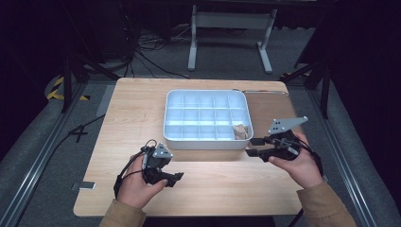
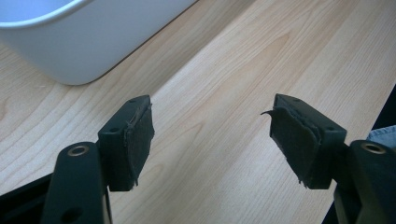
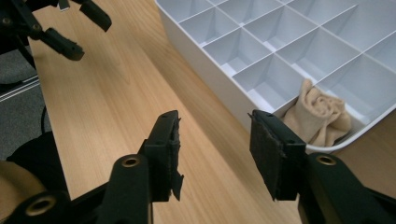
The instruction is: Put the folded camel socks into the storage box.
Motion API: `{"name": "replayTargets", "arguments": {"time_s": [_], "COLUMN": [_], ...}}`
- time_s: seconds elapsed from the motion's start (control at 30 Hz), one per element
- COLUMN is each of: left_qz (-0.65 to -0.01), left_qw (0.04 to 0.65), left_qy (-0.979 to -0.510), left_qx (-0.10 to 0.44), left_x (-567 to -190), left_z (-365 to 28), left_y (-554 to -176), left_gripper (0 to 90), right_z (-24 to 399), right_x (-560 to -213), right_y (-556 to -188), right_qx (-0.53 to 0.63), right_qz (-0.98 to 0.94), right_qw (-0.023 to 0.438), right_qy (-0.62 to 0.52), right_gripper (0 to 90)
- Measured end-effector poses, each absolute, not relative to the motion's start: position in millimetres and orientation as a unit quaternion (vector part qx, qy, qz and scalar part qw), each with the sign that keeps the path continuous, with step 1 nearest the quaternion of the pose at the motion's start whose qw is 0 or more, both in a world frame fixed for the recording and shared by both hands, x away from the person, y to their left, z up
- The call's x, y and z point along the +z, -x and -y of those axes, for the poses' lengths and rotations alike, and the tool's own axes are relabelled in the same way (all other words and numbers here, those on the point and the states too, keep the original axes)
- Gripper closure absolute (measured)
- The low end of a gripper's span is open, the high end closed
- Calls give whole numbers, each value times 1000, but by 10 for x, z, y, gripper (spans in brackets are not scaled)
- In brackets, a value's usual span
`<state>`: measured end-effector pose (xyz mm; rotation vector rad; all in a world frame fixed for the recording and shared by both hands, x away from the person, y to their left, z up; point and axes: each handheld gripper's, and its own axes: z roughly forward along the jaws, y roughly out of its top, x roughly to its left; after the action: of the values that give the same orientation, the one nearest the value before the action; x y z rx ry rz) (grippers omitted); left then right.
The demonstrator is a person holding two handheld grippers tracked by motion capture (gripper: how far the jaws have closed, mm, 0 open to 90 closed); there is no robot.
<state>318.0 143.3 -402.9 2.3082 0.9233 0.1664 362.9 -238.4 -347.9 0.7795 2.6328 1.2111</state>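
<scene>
High view looked down on a pale wooden tabletop (image 1: 132, 113) bearing a white divided tray (image 1: 206, 139), with a small beige cloth (image 1: 241, 131) bunched in the tray's near right corner compartment. The left gripper (image 1: 176, 178) rested low on the tabletop, well apart from the tray, and the right gripper (image 1: 251, 146) lay just beside the tray's near right corner. Left gripper view showed its fingers (image 2: 140, 140) spread apart over bare wood with nothing between them, the tray's rounded wall (image 2: 93, 42) ahead. Right gripper view showed its fingers (image 3: 271, 154) apart and empty, beside the tray's rim (image 3: 224, 100), with the beige cloth (image 3: 317, 116) lying crumpled in the corner compartment and the other gripper (image 3: 70, 32) farther off. One likely risk: a finger so close to the rim could catch it and shove the light tray.
</scene>
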Motion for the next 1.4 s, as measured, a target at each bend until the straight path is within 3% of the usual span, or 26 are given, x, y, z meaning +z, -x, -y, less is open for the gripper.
{"name": "replayTargets", "arguments": {"time_s": [0.23,1.07,1.4], "left_qz": [-354,-342,-335], "left_qw": [317,305,294], "left_qy": [-878,-887,-894], "left_qx": [62,54,47], "left_x": [-4027,-4081,-4093], "left_z": [-1422,-1370,-1342], "left_y": [-3173,-3204,-3200], "left_gripper": [308,294,281], "right_z": [2374,2223,2132], "right_x": [-3631,-4384,-4543], "right_y": [-3442,-3390,-3310], "right_qx": [416,355,351], "right_qz": [-870,-900,-904], "right_qw": [77,41,49], "right_qy": [-254,-251,-241], "right_gripper": [525,498,490]}}
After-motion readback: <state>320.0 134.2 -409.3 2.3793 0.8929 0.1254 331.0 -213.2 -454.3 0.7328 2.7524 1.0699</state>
